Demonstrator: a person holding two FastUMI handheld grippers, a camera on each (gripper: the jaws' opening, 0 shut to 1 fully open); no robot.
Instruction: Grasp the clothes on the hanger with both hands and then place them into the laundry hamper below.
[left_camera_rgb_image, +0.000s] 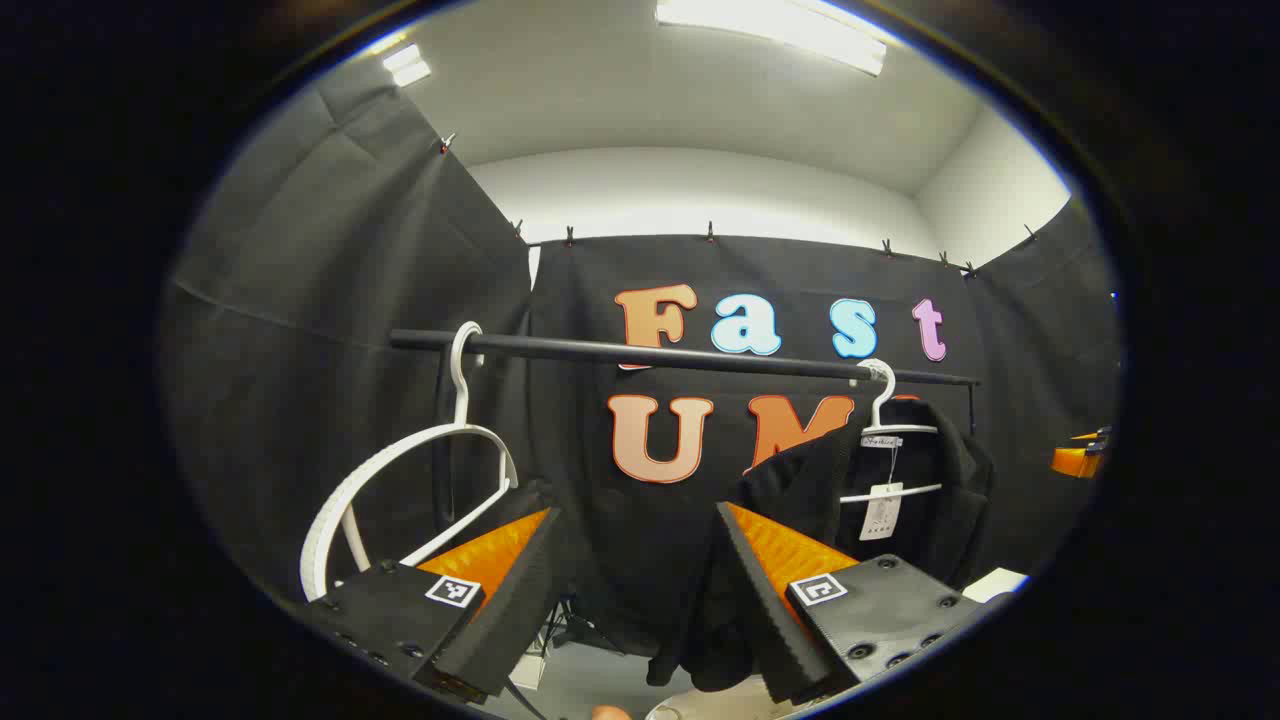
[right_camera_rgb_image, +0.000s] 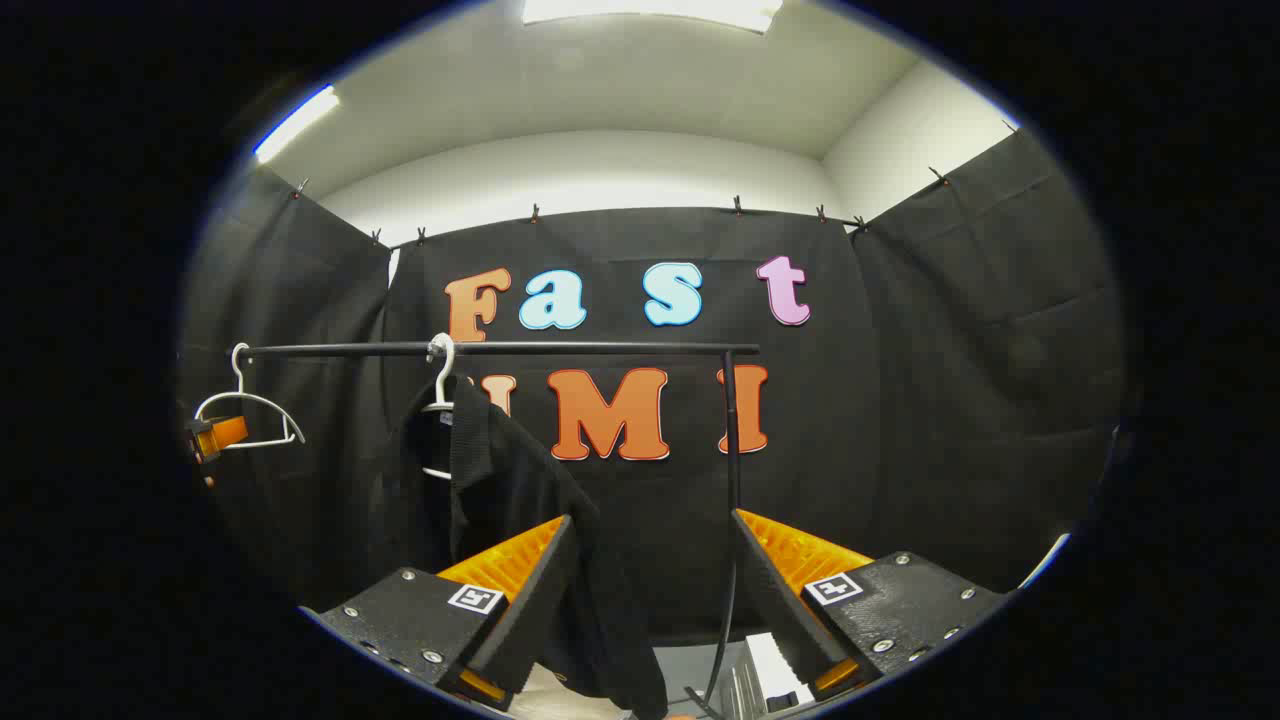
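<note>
Black cloth walls close off the booth under a white ceiling with strip lights (left_camera_rgb_image: 770, 30), and a dark clothes rail (left_camera_rgb_image: 680, 355) runs across the back. In the left gripper view the left gripper (left_camera_rgb_image: 640, 600) is up at rail height, jaws spread wide with nothing between them. At its ten o'clock an empty white hanger (left_camera_rgb_image: 400, 480) hangs from the rail. At two o'clock sits the black garment (left_camera_rgb_image: 800, 480), still draped on its own white hanger (left_camera_rgb_image: 885, 410) with a paper tag (left_camera_rgb_image: 880, 510) dangling at the collar; one sleeve or front panel falls down right behind the right-hand finger, and whether it touches that finger is hard to say from this angle. Over to the right gripper view: the right gripper (right_camera_rgb_image: 655, 600) is also raised, jaws spread and holding nothing, with the garment (right_camera_rgb_image: 520, 490) hanging at eleven o'clock, its hem dropping close by the left-hand finger. The rail (right_camera_rgb_image: 500, 348) ends at a dark upright post (right_camera_rgb_image: 731, 430) at twelve o'clock. Far off at nine o'clock the bare hanger (right_camera_rgb_image: 250, 405) shows with a bit of the other gripper beside it.
</note>
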